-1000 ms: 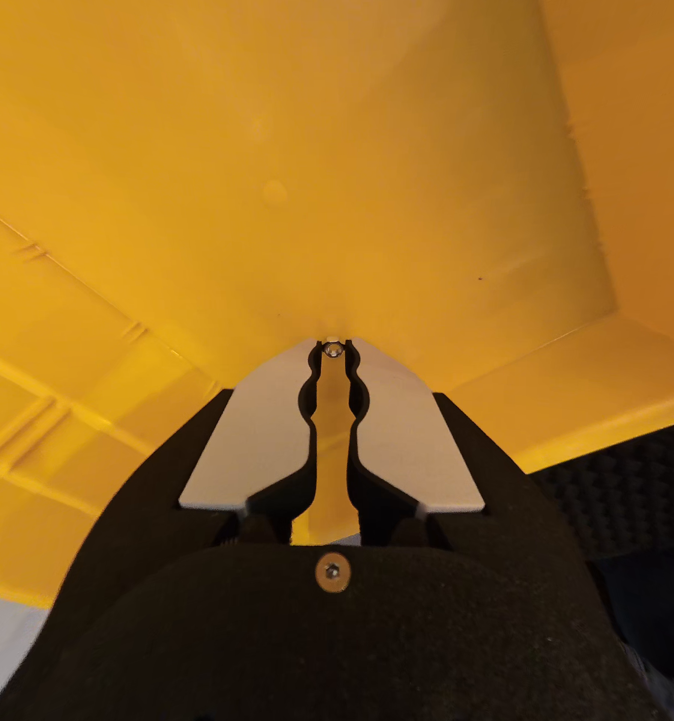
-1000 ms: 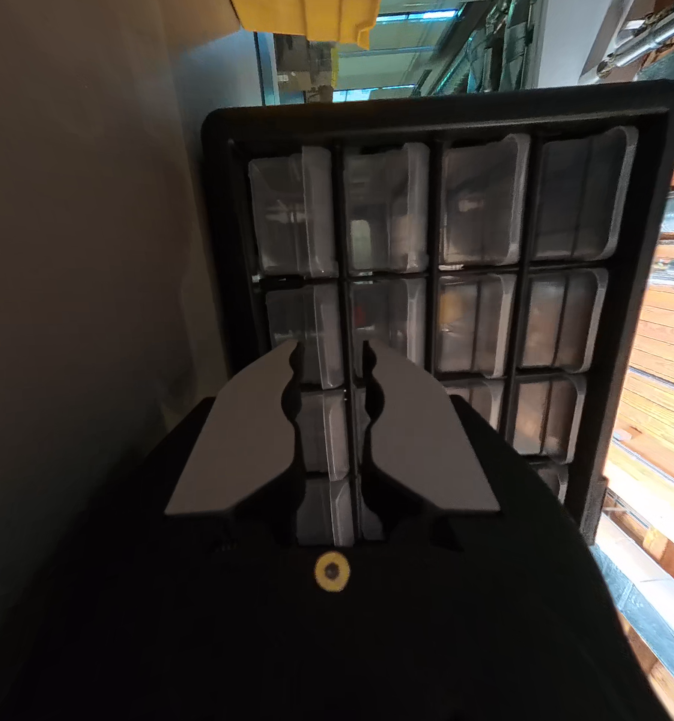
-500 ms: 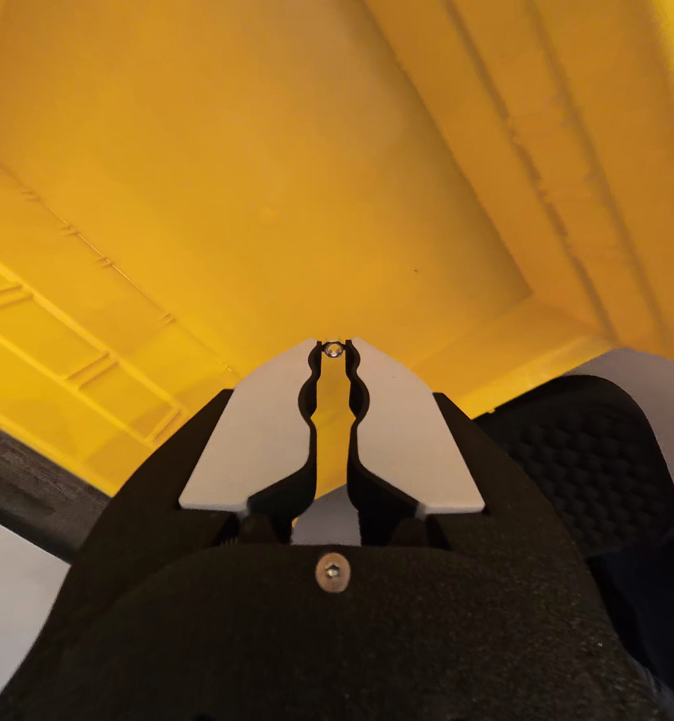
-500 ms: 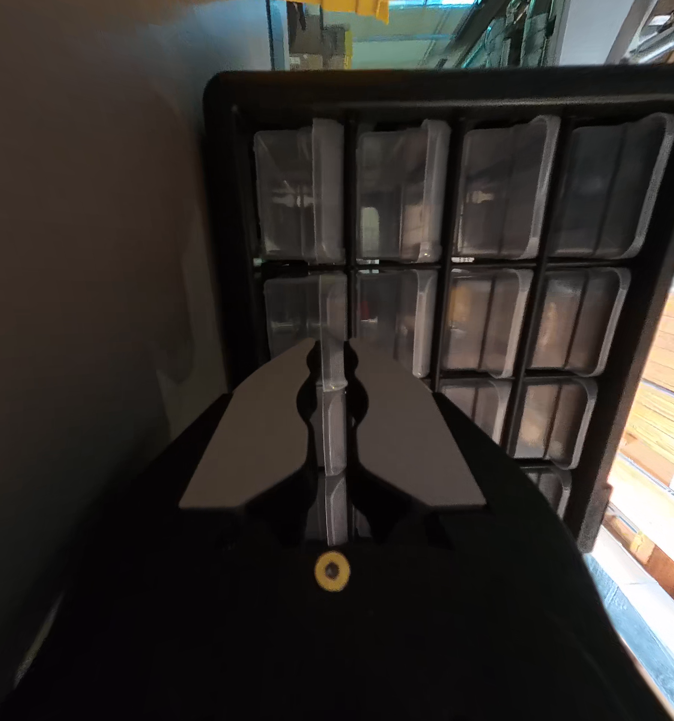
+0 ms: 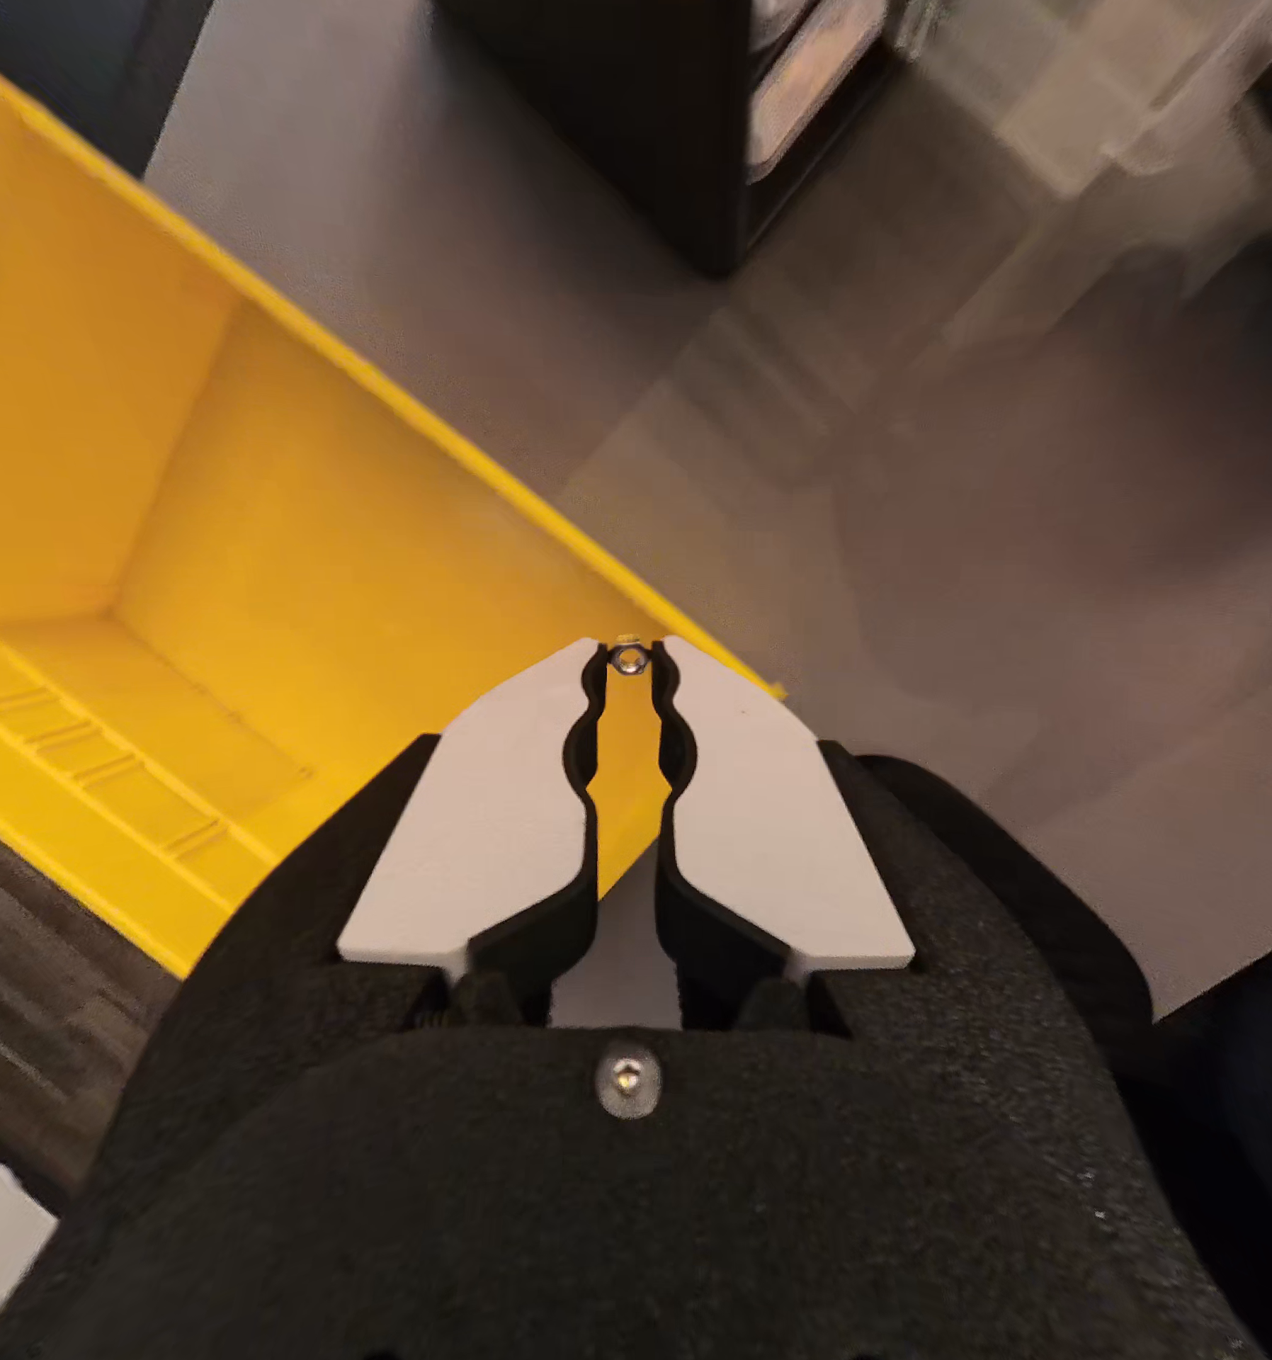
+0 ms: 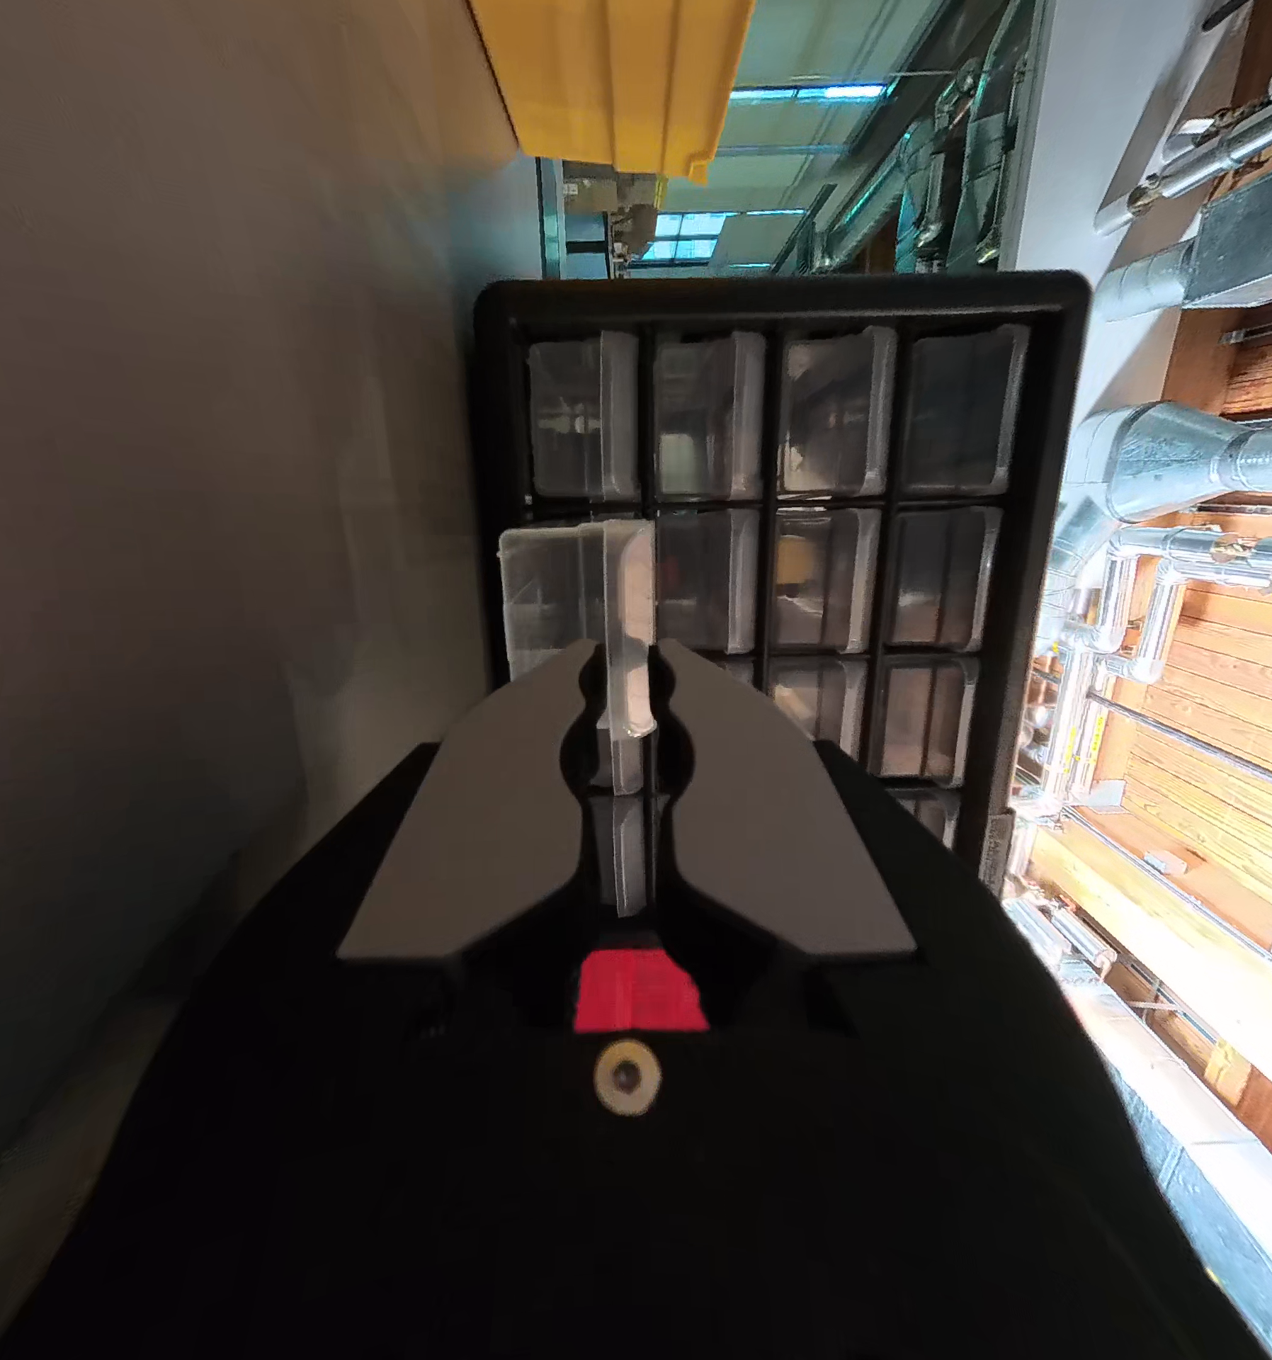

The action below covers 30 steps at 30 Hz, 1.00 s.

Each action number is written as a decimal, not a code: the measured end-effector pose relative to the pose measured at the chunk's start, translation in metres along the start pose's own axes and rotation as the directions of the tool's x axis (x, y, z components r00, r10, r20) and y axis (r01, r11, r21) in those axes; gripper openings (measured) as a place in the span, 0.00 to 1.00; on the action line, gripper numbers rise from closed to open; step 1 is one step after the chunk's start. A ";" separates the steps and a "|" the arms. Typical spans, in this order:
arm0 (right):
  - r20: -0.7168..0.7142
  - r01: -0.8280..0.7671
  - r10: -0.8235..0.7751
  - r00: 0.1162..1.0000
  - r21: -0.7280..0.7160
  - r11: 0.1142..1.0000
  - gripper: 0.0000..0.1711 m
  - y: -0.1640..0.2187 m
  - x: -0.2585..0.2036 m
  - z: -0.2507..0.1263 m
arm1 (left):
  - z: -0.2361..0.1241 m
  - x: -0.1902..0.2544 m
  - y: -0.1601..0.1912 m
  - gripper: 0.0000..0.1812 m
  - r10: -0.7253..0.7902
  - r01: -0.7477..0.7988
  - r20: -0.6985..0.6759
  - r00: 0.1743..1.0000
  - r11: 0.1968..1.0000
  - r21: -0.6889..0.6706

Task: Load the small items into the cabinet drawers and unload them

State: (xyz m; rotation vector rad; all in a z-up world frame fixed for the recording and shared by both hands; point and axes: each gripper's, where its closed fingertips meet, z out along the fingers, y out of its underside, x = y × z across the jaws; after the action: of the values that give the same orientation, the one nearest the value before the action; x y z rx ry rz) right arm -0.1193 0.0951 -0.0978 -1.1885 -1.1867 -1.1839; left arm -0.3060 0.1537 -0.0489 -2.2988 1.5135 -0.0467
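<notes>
A small metal nut (image 5: 627,659) sits pinched between the tips of the left tongs (image 5: 628,657), which are closed on it above the near rim of a yellow bin (image 5: 250,574). The bin lies on the grey worktop (image 5: 949,589), open and showing bare ribbed walls. Farther off, blurred, stands the dark corner of the cabinet (image 5: 662,132), with a clear drawer sticking out beside it.

In the right wrist view, rolled onto its side, the right tongs (image 6: 627,651) are clamped on the front lip of a clear drawer (image 6: 556,596). That drawer stands partly pulled out of the black cabinet (image 6: 780,309), in the row touching the worktop (image 6: 213,441), second slot along. The other clear drawers around it sit flush in their slots; one holds something yellowish (image 6: 798,567), though it is too dim to tell what. The underside of the yellow bin (image 6: 618,81) shows beyond the cabinet on the worktop. Behind the cabinet are silver ducts (image 6: 1170,456), pipes and wooden planks (image 6: 1207,736). Nothing stands between the nut and the pulled-out drawer but open worktop.
</notes>
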 end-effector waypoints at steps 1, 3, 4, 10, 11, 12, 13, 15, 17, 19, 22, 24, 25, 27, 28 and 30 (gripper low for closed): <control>0.003 -0.006 0.006 1.000 0.000 1.000 0.07 0.000 0.000 0.000 | 0.000 0.008 -0.005 0.06 0.019 -0.019 -0.003 1.000 1.000 0.014; 0.008 -0.016 0.016 1.000 0.006 1.000 0.07 -0.001 0.000 0.001 | 0.001 0.028 -0.018 0.06 0.073 -0.071 -0.029 0.997 0.996 0.051; 0.014 -0.019 0.019 1.000 0.009 1.000 0.07 -0.002 -0.001 0.001 | 0.002 0.041 -0.026 0.06 0.102 -0.098 -0.052 0.993 0.992 0.075; 0.029 -0.037 0.035 0.999 0.059 0.998 0.07 -0.006 -0.002 0.000 | 0.021 0.104 -0.091 0.06 0.213 -0.194 -0.131 0.968 0.970 0.143; 0.030 -0.046 0.044 0.999 0.062 0.997 0.07 -0.007 -0.002 0.000 | 0.026 0.108 -0.103 0.06 0.243 -0.228 -0.105 0.964 0.964 0.136; 0.031 -0.052 0.050 0.998 0.064 0.997 0.07 -0.007 -0.001 0.001 | 0.031 0.110 -0.114 0.06 0.276 -0.266 -0.074 0.958 0.956 0.121; 0.031 -0.055 0.053 0.998 0.066 0.996 0.07 -0.007 -0.001 0.001 | 0.038 0.111 -0.123 0.06 0.307 -0.302 -0.042 0.951 0.948 0.098; 0.037 -0.066 0.063 0.997 0.067 0.996 0.08 -0.007 -0.001 0.001 | 0.052 0.112 -0.136 0.06 0.370 -0.370 0.009 0.929 0.928 0.042; 0.042 -0.076 0.073 0.996 0.073 0.994 0.09 -0.007 0.000 0.000 | 0.067 0.113 -0.142 0.06 0.442 -0.442 0.050 0.896 0.897 -0.012; 0.041 -0.089 0.086 0.995 0.081 0.993 0.10 -0.008 0.002 -0.002 | 0.078 0.109 -0.145 0.06 0.506 -0.502 0.097 0.857 0.863 -0.063; 0.049 -0.104 0.101 0.994 0.083 0.991 0.11 -0.007 0.003 -0.002 | 0.090 0.107 -0.144 0.06 0.550 -0.539 0.111 0.828 0.834 -0.117; 0.060 -0.111 0.106 0.993 0.096 0.989 0.11 -0.009 0.003 -0.003 | 0.095 0.110 -0.146 0.06 0.580 -0.568 0.105 0.808 0.814 -0.123; 0.069 -0.113 0.106 0.992 0.108 0.988 0.11 -0.011 0.002 -0.004 | 0.098 0.110 -0.145 0.06 0.596 -0.582 0.103 0.796 0.801 -0.136; 0.086 -0.106 0.096 0.992 0.114 0.988 0.11 -0.013 -0.001 -0.004 | 0.102 0.106 -0.145 0.06 0.620 -0.599 0.112 0.776 0.781 -0.177; 0.093 -0.098 0.087 0.992 0.111 0.989 0.12 -0.013 -0.003 -0.004 | 0.103 0.104 -0.145 0.06 0.631 -0.606 0.119 0.767 0.772 -0.191; 0.094 -0.094 0.084 0.992 0.108 0.990 0.12 -0.012 -0.003 -0.003 | 0.107 0.104 -0.143 0.06 0.634 -0.608 0.087 0.769 0.766 -0.210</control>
State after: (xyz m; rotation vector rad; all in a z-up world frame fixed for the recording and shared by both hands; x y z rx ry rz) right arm -0.1316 0.0917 -0.1007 -1.2065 -1.2378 -0.9936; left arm -0.1115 0.1418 -0.1188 -1.7339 2.1833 0.4493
